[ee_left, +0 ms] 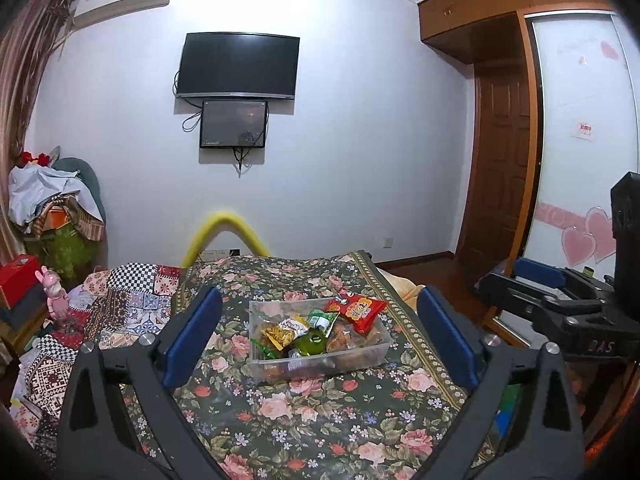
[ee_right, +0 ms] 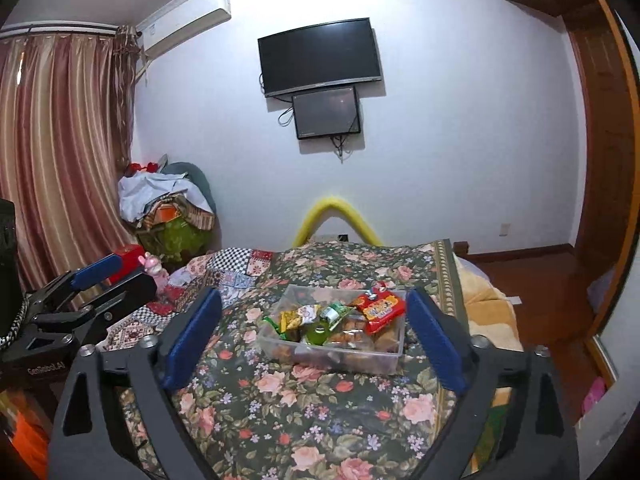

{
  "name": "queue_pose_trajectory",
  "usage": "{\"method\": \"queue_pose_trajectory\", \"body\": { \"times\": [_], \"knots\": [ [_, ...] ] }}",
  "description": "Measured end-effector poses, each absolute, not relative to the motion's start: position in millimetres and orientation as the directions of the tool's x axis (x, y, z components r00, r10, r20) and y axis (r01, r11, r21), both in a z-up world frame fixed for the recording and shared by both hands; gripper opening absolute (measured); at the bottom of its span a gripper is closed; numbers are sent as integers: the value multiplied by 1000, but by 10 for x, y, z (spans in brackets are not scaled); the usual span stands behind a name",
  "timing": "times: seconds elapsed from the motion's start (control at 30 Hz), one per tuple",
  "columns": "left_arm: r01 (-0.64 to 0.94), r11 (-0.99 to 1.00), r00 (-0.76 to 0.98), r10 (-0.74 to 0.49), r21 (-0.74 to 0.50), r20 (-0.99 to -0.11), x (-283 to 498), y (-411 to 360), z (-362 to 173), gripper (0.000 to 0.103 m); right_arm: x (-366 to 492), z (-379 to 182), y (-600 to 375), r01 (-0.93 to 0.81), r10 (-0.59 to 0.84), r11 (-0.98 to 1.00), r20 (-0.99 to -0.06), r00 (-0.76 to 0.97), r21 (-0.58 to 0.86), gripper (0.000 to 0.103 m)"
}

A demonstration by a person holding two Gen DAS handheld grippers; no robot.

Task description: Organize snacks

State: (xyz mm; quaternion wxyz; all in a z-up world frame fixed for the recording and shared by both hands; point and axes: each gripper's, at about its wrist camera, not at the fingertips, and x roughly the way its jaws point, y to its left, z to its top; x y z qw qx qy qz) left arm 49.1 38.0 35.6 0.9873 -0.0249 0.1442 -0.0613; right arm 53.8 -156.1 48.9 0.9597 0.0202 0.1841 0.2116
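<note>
We hold left gripper (ee_left: pixel 320 340) & right gripper (ee_right: pixel 314 338) agape, empty; red packet (ee_left: pixel 357 307) overhangs bin (ee_left: pixel 376 356) rim, may slip onto bedspread (ee_left: pixel 320 420).

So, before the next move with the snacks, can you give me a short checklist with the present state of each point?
1. Left tongs open, nothing between them: ok.
2. Right tongs open, nothing between them: ok.
3. Clear bin resting flat on the floral cloth: ok.
4. Red packet fully inside the bin: not ok, it leans over the far rim.
5. Loose snacks on the cloth around the bin: ok, none visible.
6. Snacks at the bin's bottom sorted: cannot tell.
</note>
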Motion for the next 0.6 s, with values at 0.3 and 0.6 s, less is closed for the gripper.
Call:
{"method": "queue_pose_trajectory", "body": {
  "times": [0.3,0.6],
  "knots": [
    [106,993,952,-116,-50,-283,427,316,305,102,356,437,-1619,-375,386,922,-335,860,98,103],
    [112,992,952,-123,-55,-282,405,301,299,102,298,426,-1611,-369,375,926,-326,868,82,103]
  ]
}}
